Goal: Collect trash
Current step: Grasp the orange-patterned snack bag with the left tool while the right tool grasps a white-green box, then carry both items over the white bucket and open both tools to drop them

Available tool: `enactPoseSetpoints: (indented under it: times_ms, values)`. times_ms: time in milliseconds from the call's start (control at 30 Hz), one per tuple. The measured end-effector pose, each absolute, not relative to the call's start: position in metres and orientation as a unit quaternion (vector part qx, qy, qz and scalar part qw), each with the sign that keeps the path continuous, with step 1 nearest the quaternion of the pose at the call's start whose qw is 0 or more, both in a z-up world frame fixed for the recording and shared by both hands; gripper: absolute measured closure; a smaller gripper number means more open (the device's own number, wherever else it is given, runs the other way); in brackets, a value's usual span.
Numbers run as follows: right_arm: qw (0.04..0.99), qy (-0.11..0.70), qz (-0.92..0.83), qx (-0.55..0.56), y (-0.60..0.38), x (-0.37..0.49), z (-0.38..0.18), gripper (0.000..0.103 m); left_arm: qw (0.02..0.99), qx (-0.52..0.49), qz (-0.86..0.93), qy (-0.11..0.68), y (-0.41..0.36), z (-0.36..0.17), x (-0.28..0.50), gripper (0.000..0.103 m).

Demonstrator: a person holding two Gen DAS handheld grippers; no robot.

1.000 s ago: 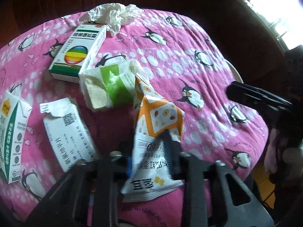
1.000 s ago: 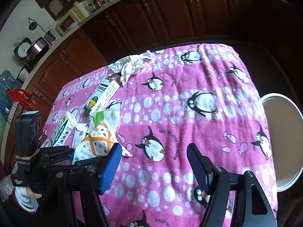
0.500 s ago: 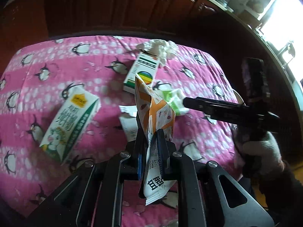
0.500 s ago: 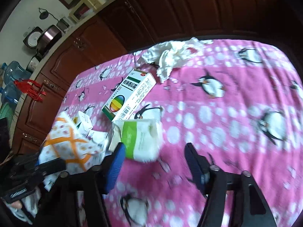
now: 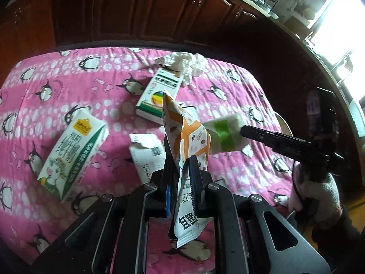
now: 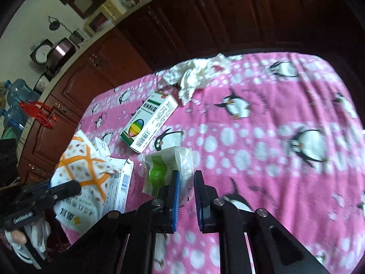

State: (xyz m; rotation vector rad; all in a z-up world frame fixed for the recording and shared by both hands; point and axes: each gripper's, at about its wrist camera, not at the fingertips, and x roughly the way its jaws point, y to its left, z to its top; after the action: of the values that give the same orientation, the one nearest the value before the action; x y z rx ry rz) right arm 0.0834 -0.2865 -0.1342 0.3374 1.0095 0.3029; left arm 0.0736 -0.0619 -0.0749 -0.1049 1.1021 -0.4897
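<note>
From my left wrist view, the left gripper (image 5: 181, 178) is pinching an orange-and-white snack wrapper (image 5: 186, 137), which stands up out of the jaws with its printed end hanging down behind them. The wrapper is clear of the tabletop (image 5: 228, 86). Ahead and to the left of this gripper a green-and-white carton (image 5: 73, 150) lies on its side, long axis slanting away from me. Straight ahead, partly behind the wrapper, lies a torn white packet (image 5: 146, 153), and farther ahead a rainbow-marked box (image 5: 158, 96), with crumpled tissue (image 5: 184, 65) beyond it. To the right, the right gripper (image 5: 245, 131) reaches in holding a green-and-white tissue pack (image 5: 224, 134).

From my right wrist view, the right gripper (image 6: 186, 182) has its jaws pressed onto the near corner of the tissue pack (image 6: 166, 166), which sticks out ahead and slightly left of the fingers. The rainbow-marked box (image 6: 149, 123) lies just beyond, long axis running away toward the crumpled tissue (image 6: 194, 75). The left gripper (image 6: 68, 188) with its wrapper (image 6: 84, 169) sits off to my left.

With both grippers full, I judge each load must be dropped off first. Afterwards the carton lies nearer my left hand, the box nearer my right.
</note>
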Motion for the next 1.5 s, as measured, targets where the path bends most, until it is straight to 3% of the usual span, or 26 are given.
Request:
enactPoseSetpoints:
  times_ms: [833,1500]
  values:
    - [0.900,0.395,0.043,0.181,-0.421,-0.012,-0.061,0.092,0.818,0.021,-0.316,0.480,-0.187,-0.037,0.064,0.092]
    - [0.891,0.389,-0.075,0.220,-0.535,-0.061,-0.070,0.092,0.790,0.066,-0.385,0.473,-0.312,-0.042,0.064,0.092]
